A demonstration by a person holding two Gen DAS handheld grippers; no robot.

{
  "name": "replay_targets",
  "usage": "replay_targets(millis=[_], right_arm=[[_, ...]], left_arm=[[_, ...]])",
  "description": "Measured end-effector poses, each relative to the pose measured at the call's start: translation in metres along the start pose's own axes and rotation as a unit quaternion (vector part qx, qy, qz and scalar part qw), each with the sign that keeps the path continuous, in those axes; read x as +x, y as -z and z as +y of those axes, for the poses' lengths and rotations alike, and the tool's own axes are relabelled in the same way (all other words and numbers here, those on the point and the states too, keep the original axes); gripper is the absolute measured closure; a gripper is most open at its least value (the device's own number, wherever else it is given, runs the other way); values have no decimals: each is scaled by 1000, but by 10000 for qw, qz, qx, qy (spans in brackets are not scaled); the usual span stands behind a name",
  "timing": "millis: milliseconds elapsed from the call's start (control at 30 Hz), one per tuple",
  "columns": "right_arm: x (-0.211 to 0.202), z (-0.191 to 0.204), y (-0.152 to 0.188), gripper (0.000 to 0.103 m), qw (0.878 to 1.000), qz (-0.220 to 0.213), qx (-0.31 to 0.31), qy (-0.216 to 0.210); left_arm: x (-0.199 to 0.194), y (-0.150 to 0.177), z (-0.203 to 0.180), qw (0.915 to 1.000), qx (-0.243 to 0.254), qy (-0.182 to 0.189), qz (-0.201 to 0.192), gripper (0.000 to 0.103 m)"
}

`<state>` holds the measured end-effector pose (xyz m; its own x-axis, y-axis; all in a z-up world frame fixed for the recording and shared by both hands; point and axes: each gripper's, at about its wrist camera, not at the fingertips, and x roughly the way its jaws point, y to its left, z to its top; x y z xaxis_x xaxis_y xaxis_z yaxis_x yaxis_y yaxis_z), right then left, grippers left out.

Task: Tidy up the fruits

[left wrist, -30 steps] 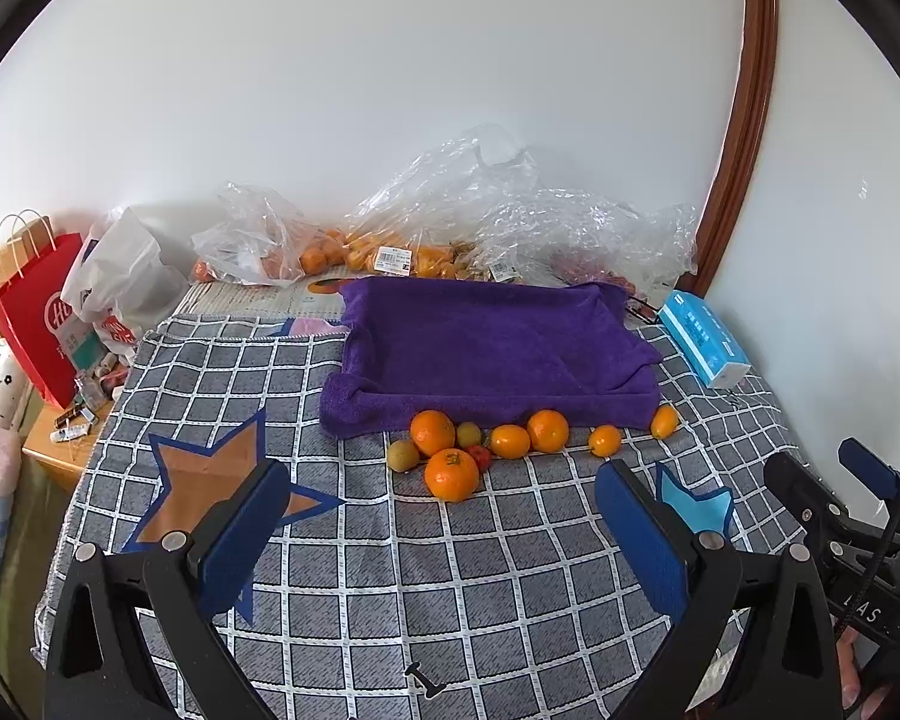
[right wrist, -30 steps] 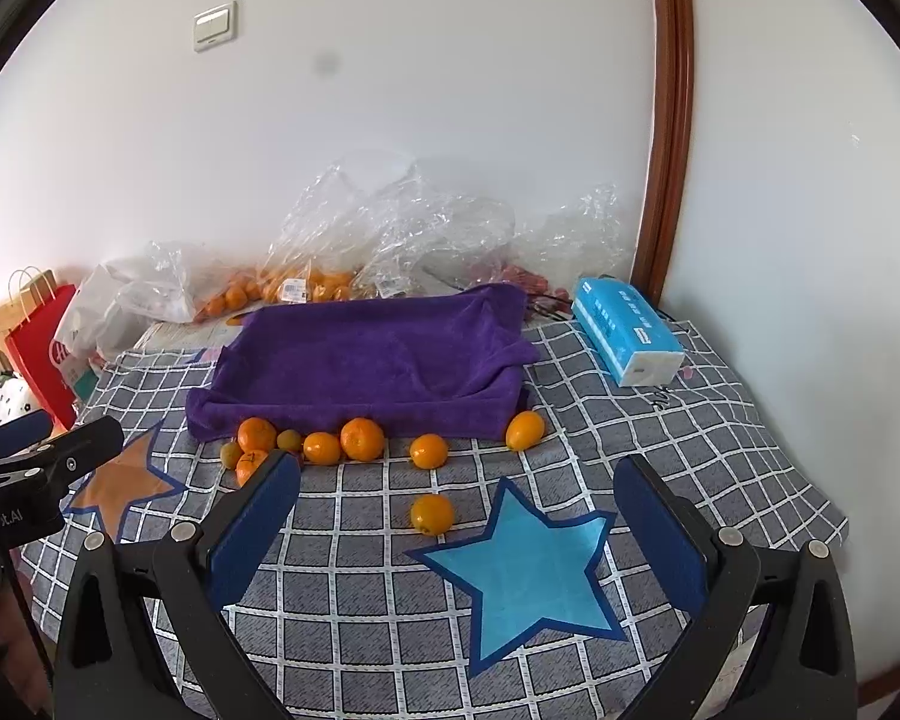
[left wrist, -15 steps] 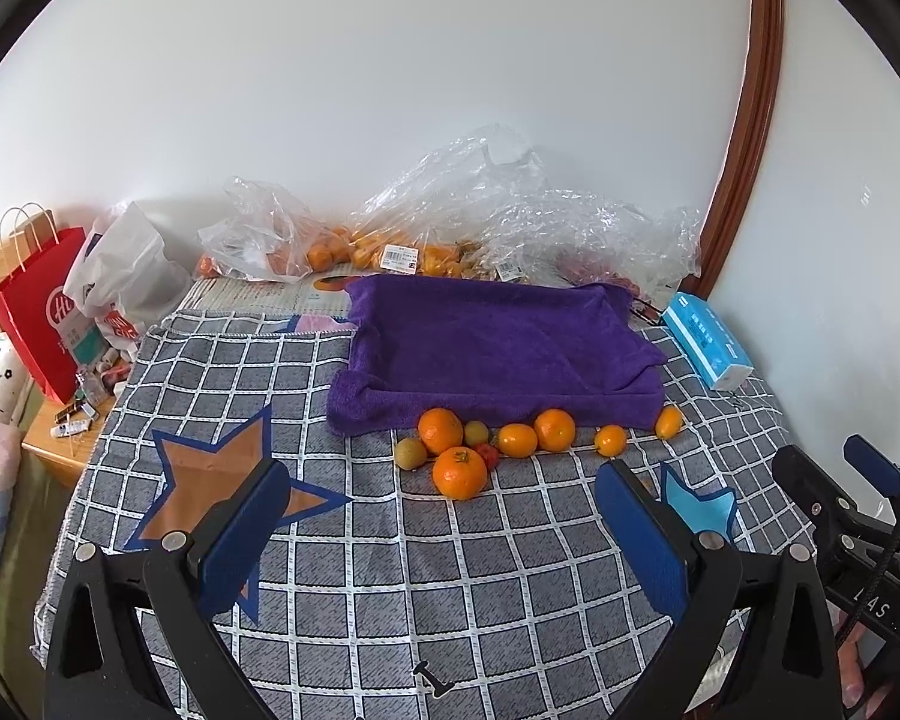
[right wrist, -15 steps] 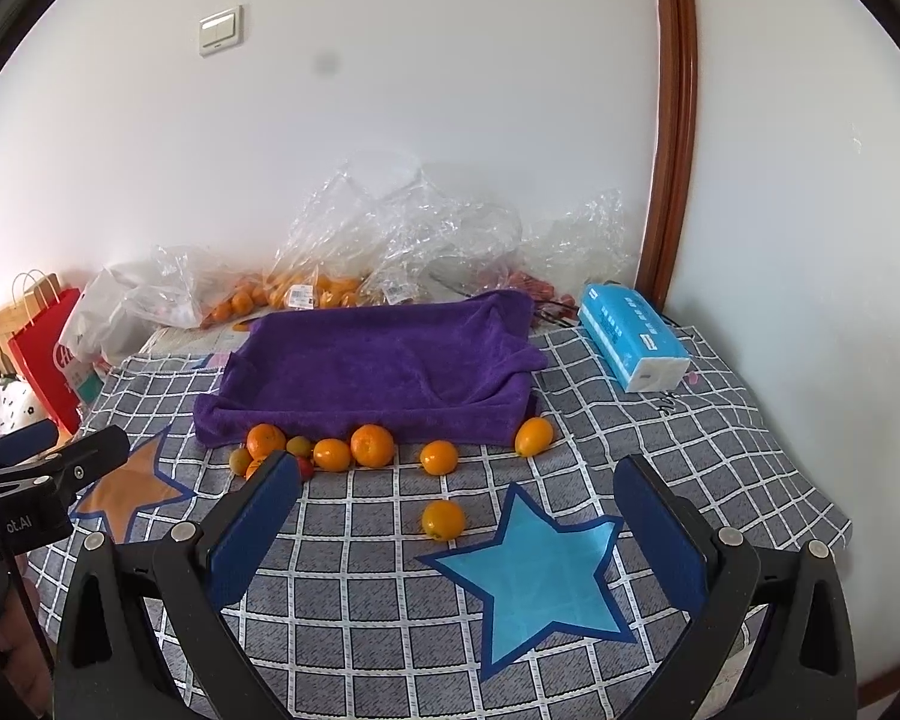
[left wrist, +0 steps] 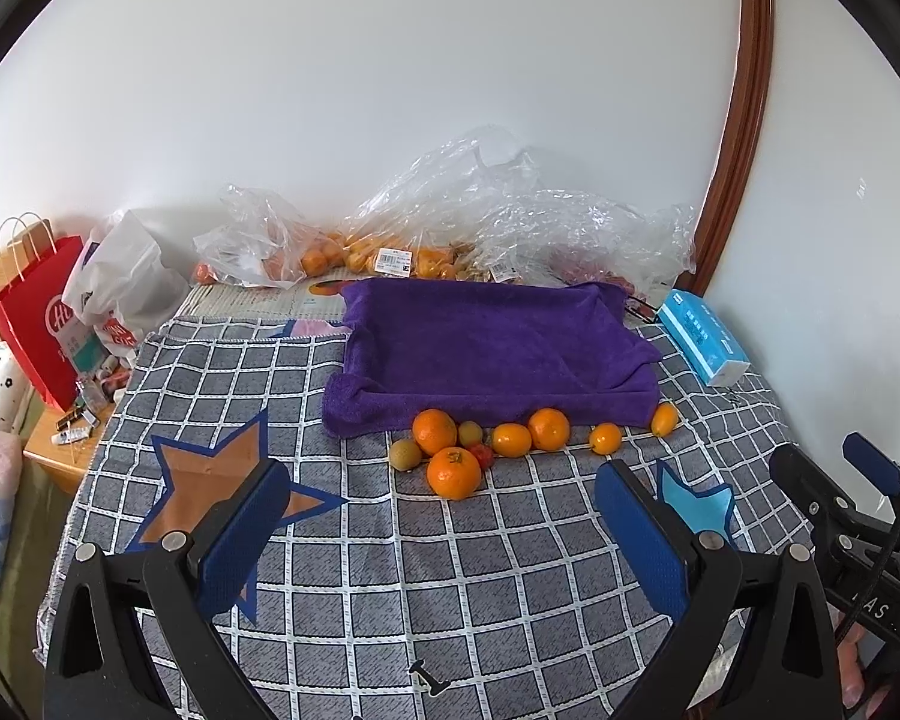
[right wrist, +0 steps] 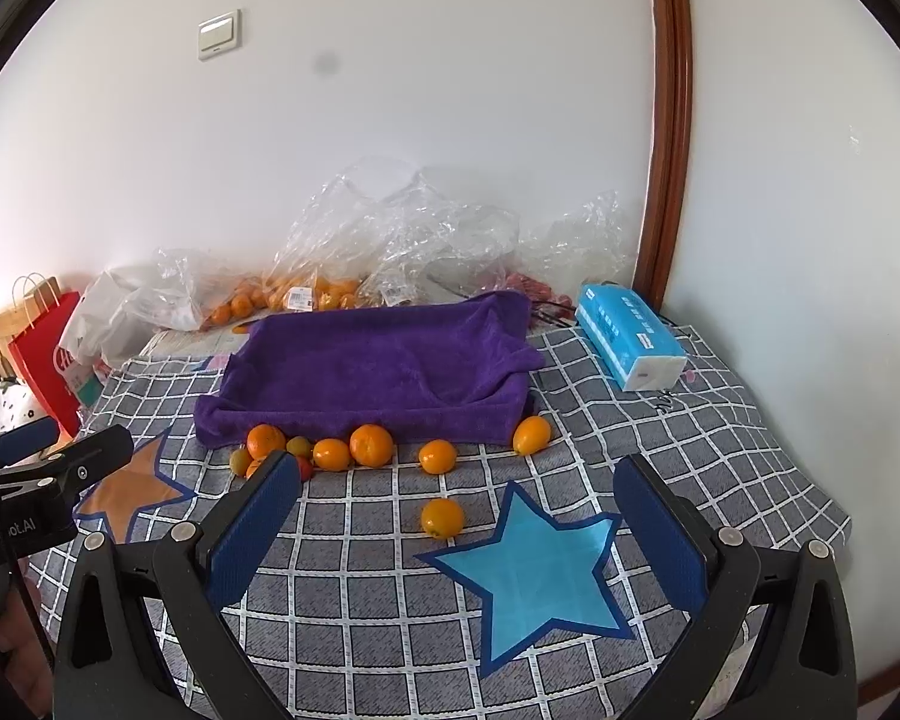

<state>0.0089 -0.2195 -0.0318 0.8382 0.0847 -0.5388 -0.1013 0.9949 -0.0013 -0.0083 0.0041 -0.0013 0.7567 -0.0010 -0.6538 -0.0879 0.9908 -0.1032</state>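
A row of fruit lies on the grey checked cloth along the near edge of a purple towel-lined tray (left wrist: 492, 348) (right wrist: 378, 366). It holds several oranges, among them a big one (left wrist: 453, 472), plus small green-brown fruits (left wrist: 405, 455) and a red one (left wrist: 481, 453). One small orange (right wrist: 442, 517) lies apart by the blue star (right wrist: 540, 570). My left gripper (left wrist: 432, 546) is open and empty, back from the fruit. My right gripper (right wrist: 456, 534) is open and empty, with the lone orange between its fingers' line of view.
Clear plastic bags (left wrist: 450, 222) with more oranges sit against the wall behind the tray. A blue tissue pack (right wrist: 630, 342) lies at the right. A red paper bag (left wrist: 36, 312) and a white bag stand left. An orange star (left wrist: 222, 480) marks the cloth.
Both grippers have drawn back and dipped slightly, so the scene sits a little lower and farther. No fruit has moved. Both grippers stay open.
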Motion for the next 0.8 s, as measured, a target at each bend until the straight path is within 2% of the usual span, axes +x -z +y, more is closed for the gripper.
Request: replay_targets(millis=[800], right_arm=[[-3,5,0,0,10000,-41,-13,-69]], left_arm=[[-4,-1,5,10000,-16,-15,-46,1]])
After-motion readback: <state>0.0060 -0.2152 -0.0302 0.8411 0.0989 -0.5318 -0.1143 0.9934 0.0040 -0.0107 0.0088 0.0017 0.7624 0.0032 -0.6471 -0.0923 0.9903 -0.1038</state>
